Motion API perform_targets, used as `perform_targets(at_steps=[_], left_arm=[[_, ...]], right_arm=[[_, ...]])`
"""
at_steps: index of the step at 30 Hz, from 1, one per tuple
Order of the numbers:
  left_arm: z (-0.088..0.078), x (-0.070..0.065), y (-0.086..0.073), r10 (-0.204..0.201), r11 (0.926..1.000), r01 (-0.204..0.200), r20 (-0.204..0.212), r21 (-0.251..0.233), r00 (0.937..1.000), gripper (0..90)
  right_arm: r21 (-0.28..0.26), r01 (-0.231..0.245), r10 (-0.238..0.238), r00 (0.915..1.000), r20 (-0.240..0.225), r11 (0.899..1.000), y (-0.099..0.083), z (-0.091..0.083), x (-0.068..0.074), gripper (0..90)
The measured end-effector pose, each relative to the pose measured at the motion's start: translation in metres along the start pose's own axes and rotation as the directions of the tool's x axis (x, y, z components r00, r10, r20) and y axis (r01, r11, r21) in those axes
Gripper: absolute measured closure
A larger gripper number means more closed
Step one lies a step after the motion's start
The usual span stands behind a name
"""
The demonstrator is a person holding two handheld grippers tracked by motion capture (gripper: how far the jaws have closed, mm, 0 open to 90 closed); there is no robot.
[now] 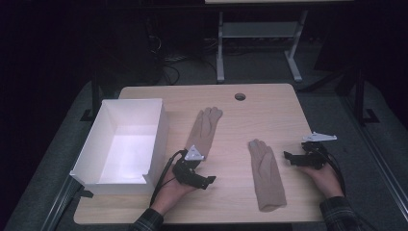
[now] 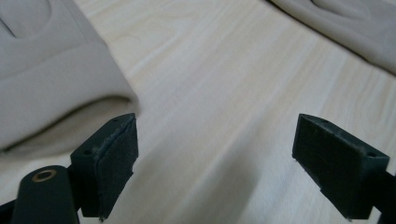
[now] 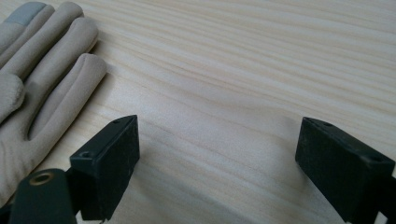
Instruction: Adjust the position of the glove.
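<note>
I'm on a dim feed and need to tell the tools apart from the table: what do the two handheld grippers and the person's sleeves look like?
Both the left gripper and the right gripper are black, each with two blocky black jaws and a brass-ringed hole at the base. Each carries a grey three-cornered plate on top and trails a black cable. The sleeves are dark plaid.

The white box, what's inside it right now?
The white box looks empty: its bare white floor and inner walls show in the high view. The strip of floor just behind its near wall is hidden. Both gloves lie outside on the table.
</note>
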State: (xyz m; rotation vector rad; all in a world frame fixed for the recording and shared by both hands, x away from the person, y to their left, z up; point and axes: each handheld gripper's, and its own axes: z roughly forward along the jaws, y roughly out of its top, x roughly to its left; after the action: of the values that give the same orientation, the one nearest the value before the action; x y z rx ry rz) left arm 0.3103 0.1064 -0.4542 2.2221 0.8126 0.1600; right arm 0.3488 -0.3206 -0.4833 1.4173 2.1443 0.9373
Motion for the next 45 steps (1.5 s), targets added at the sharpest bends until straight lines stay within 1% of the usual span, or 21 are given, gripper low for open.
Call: perform_targets(at_steps=[3, 4, 5, 7, 8, 10, 11, 13, 16, 17, 23, 24, 26, 29, 32, 37, 39, 40, 41, 42, 45], left_arm=[[0.001, 0.004, 0.013, -0.015, 0.9999, 0.015, -0.023, -0.002, 0.9996, 24.9], [0.001, 0.004, 0.013, -0.015, 0.9999, 0.015, -0.023, -0.002, 0.9996, 28.4], [0.001, 0.006, 0.02, -0.02, 0.9998, 0.02, -0.039, 0.0, 0.999, 32.8], [0.001, 0.008, 0.024, -0.02, 0.9998, 0.02, -0.045, -0.004, 0.9988, 38.3], [0.002, 0.01, 0.027, -0.022, 0.9997, 0.021, -0.047, -0.007, 0.9987, 38.3], [0.002, 0.014, 0.033, -0.027, 0.9994, 0.026, -0.063, -0.022, 0.9976, 45.3], [0.002, 0.016, 0.036, -0.021, 0.9996, 0.02, -0.072, -0.019, 0.9972, 52.6], [0.004, 0.024, 0.046, -0.014, 0.9997, 0.012, -0.096, -0.019, 0.9952, 59.7], [0.006, 0.029, 0.052, -0.019, 0.9997, 0.017, -0.115, -0.016, 0.9932, 69.1], [0.007, 0.032, 0.055, -0.013, 0.9998, 0.012, -0.121, -0.014, 0.9926, 69.1], [0.017, 0.05, 0.067, -0.04, 0.9992, 0.04, -0.141, -0.002, 0.9892, 88.4], [0.02, 0.054, 0.068, -0.047, 0.9989, 0.047, -0.138, -0.005, 0.9893, 89.4], [0.027, 0.06, 0.072, -0.05, 0.9985, 0.053, -0.147, 0.017, 0.9879, 89.6], [0.032, 0.063, 0.074, -0.045, 0.9985, 0.049, -0.153, 0.023, 0.9872, 89.6], [0.039, 0.067, 0.075, -0.037, 0.9981, 0.045, -0.173, 0.041, 0.9843, 89.6], [0.051, 0.075, 0.07, -0.05, 0.9963, 0.062, -0.186, 0.059, 0.9813, 89.6], [0.057, 0.077, 0.067, -0.055, 0.9943, 0.07, -0.182, 0.08, 0.9817, 89.7], [0.057, 0.077, 0.066, -0.049, 0.9949, 0.064, -0.18, 0.078, 0.9824, 89.7], [0.058, 0.075, 0.066, -0.061, 0.9951, 0.073, -0.177, 0.066, 0.9823, 89.7], [0.057, 0.074, 0.066, -0.052, 0.9948, 0.066, -0.165, 0.077, 0.9848, 89.7], [0.056, 0.072, 0.064, -0.045, 0.9949, 0.058, -0.15, 0.082, 0.9877, 89.7]], right_arm=[[0.001, 0.008, -0.008, 1.0, -0.005, 1.0, 0.0, 0.0, 0.0, 13.5], [0.001, 0.008, -0.008, 1.0, -0.005, 1.0, 0.0, 0.0, 0.0, 13.5], [0.001, 0.01, -0.01, 0.9999, -0.008, 1.0, 0.0, 0.0, 0.0, 13.5], [0.001, 0.01, -0.01, 0.9999, -0.008, 1.0, 0.0, 0.0, 0.0, 13.5], [0.001, 0.009, -0.009, 0.9999, -0.008, 1.0, 0.0, 0.0, 0.0, 13.5], [0.0, 0.013, -0.013, 0.9999, -0.01, 1.0, 0.0, 0.0, 0.0, 13.6], [0.0, 0.016, -0.016, 0.9998, -0.012, 1.0, 0.0, 0.0, 0.0, 13.6], [-0.001, 0.018, -0.018, 0.9998, -0.011, 1.0, 0.0, 0.0, 0.0, 13.6], [-0.001, 0.018, -0.018, 0.9998, -0.011, 1.0, 0.0, 0.0, 0.0, 13.6], [-0.001, 0.018, -0.018, 0.9998, -0.012, 1.0, 0.0, 0.0, 0.0, 13.7], [-0.001, 0.021, -0.021, 0.9997, -0.014, 1.0, 0.0, 0.0, 0.0, 13.8], [-0.002, 0.022, -0.022, 0.9996, -0.015, 1.0, 0.0, 0.0, 0.0, 13.9], [-0.001, 0.024, -0.024, 0.9996, -0.018, 1.0, 0.0, 0.0, 0.0, 13.8], [-0.001, 0.024, -0.024, 0.9995, -0.02, 1.0, 0.0, 0.0, 0.0, 13.8], [-0.001, 0.023, -0.023, 0.9995, -0.019, 1.0, 0.0, 0.0, 0.0, 13.9], [-0.001, 0.024, -0.024, 0.9995, -0.02, 1.0, 0.0, 0.0, 0.0, 13.9], [-0.001, 0.024, -0.024, 0.9995, -0.02, 1.0, 0.0, 0.0, 0.0, 13.9], [-0.001, 0.024, -0.024, 0.9995, -0.02, 1.0, 0.0, 0.0, 0.0, 13.9], [-0.001, 0.024, -0.024, 0.9995, -0.02, 1.0, 0.0, 0.0, 0.0, 13.9], [-0.001, 0.025, -0.025, 0.9995, -0.021, 1.0, 0.0, 0.0, 0.0, 13.9], [0.0, 0.023, -0.023, 0.9995, -0.021, 1.0, 0.0, 0.0, 0.001, 14.0]])
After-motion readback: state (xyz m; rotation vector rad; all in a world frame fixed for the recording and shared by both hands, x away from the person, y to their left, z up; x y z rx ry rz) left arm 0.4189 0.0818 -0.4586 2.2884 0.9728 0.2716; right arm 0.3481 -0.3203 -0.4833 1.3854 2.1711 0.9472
